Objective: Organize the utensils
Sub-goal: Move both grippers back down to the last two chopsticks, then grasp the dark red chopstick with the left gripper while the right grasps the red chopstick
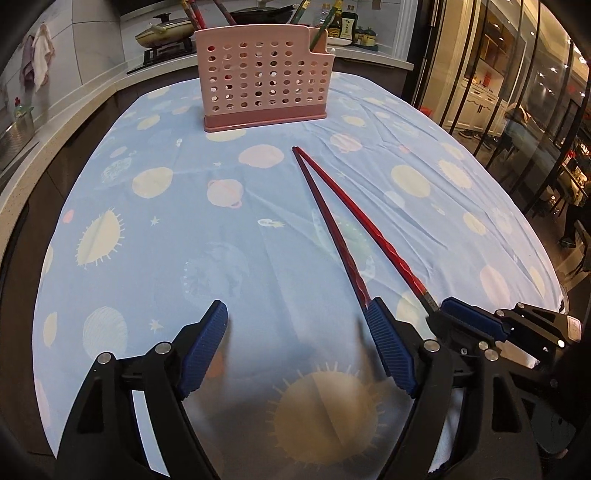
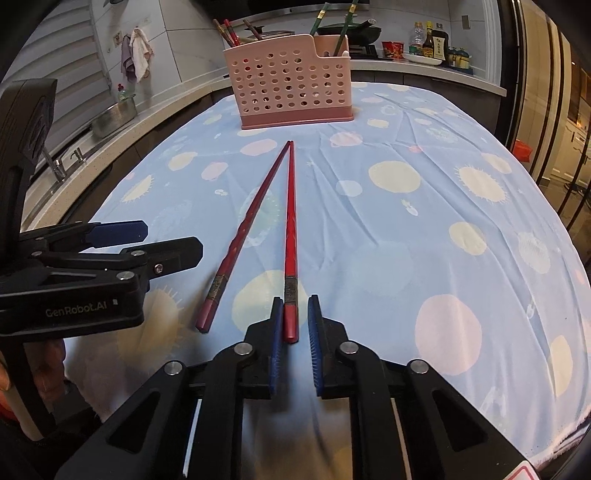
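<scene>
Right hand-held gripper (image 2: 295,317) seen not yet clamped round brighter red chopstick (image 2: 290,221); left hand-held gripper (image 1: 295,317) held apart, empty; darker chopstick (image 2: 243,229) on desk (image 2: 406,221); pink holder (image 2: 291,85) behind.

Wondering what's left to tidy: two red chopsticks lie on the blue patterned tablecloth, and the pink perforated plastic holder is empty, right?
Not empty: the pink perforated plastic holder already holds upright chopsticks, as the right wrist view shows. The two red chopsticks do lie on the blue patterned tablecloth.
</scene>
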`<state>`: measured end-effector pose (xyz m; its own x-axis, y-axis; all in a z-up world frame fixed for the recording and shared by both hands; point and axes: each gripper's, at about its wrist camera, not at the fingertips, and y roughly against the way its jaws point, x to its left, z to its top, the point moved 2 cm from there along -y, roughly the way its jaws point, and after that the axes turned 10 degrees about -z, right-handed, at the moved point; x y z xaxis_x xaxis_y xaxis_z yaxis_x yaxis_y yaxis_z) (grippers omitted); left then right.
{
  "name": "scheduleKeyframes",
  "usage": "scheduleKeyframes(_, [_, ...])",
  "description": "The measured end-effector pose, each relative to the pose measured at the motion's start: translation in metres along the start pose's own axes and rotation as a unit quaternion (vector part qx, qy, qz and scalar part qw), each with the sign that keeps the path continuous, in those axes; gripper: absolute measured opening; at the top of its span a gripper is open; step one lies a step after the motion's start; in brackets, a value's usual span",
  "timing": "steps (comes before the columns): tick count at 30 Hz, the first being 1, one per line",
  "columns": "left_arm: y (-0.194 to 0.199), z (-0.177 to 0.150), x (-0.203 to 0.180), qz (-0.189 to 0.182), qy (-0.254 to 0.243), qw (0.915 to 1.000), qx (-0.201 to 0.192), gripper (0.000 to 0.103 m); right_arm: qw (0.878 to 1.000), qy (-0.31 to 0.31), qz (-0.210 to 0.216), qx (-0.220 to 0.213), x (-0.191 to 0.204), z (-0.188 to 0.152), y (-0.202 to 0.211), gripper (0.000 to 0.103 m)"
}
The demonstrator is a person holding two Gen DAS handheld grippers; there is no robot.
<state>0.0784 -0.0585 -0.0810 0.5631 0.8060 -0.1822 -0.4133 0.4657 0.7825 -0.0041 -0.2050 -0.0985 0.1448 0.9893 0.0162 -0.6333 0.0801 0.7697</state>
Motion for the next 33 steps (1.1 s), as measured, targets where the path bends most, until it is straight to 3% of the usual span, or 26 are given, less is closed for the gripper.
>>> scheduleKeyframes(11, [-0.007,-0.006,-0.017,-0.016,-0.016,0.9997,0.013,0.076,1.0,-0.015,-0.01,-0.001,-0.011,-0.001,-0.001,0.007])
scheduleKeyframes(24, [-0.019,-0.011,-0.02,-0.006,-0.021,0.9995,0.021,0.074,1.0,-0.018,-0.009,0.002,-0.01,-0.001,-0.001,0.007])
scheduleKeyframes(27, [-0.017,-0.011,-0.019,-0.007,-0.022,0.9996,0.018,0.066,1.0,-0.018,-0.009,0.001,-0.01,-0.001,-0.001,0.007])
scheduleKeyframes(33, [-0.013,-0.011,-0.021,-0.027,-0.025,0.9992,0.016,0.031,1.0,-0.018,-0.008,0.002,-0.01,-0.001,-0.001,0.007])
